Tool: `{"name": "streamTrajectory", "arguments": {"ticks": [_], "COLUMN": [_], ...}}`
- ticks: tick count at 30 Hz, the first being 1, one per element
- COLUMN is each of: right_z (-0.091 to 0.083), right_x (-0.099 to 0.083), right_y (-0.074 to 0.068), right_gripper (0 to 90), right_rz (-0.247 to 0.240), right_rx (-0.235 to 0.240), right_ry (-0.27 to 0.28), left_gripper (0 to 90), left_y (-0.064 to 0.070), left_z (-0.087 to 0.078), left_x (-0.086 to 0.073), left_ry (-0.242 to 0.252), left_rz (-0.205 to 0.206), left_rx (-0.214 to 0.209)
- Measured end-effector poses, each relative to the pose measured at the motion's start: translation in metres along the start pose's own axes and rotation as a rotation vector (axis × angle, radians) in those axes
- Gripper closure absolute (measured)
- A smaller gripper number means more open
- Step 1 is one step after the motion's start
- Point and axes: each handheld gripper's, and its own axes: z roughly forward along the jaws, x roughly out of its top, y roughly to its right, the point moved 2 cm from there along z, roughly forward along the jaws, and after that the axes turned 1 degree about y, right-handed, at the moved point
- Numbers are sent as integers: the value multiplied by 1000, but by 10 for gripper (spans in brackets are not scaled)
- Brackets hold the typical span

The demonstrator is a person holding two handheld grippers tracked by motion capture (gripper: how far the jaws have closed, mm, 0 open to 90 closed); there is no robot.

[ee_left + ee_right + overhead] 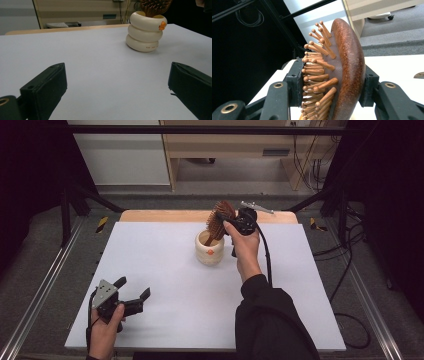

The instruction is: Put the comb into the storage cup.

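The brush [220, 218] sits at upper centre of the high view, its handle in the cup [209, 249], head clamped in the right gripper [231, 224] jaws. The left gripper [134, 292], lower left over the desk [165, 285], has its jaws spread, holding nothing.

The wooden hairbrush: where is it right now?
In the high view the wooden hairbrush stands handle-down in the cream ringed holder at the table's far middle, its head clamped by the right gripper.
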Motion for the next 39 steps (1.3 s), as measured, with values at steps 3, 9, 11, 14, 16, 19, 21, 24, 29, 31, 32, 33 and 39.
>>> {"name": "streamTrajectory", "arguments": {"ticks": [3,9,11,14,16,19,21,24,29,31,32,33,39], "right_z": [0,0,0,-1,-1,0,0,0,0,0,0,0,-1], "right_x": [0,0,0,0,0,0,0,-1,0,-1,-1,-1,0], "right_y": [2,5,5,6,7,9,10,10,10,10,10,11,11], "right_gripper": [487,479,476,473,470,468,466,464,459,451,446,442,431], "right_rz": [3,7,10,10,12,16,19,23,24,22,21,21,22], "right_rx": [-3,-8,-10,-11,-11,-14,-13,-9,-10,-12,-13,-14,-19], "right_ry": [1,-3,-3,-5,-6,-7,-9,-13,-12,-13,-14,-15,-18], "left_gripper": [21,21,21,21,21,21,21,21,21,21,21,21,21], "left_y": [0,0,0,0,0,0,0,0,0,0,0,0,1], "left_z": [0,0,0,0,0,0,0,0,0,0,0,0,0], "left_x": [0,0,0,0,0,0,0,0,0,0,0,0,0], "left_ry": [0,0,0,-1,0,-1,-1,-2,2,1,0,0,-2], "left_rz": [-1,0,0,0,0,1,0,0,-1,-1,-1,0,4], "left_rx": [1,0,0,-1,-1,-1,-1,-1,3,3,2,2,0]}}
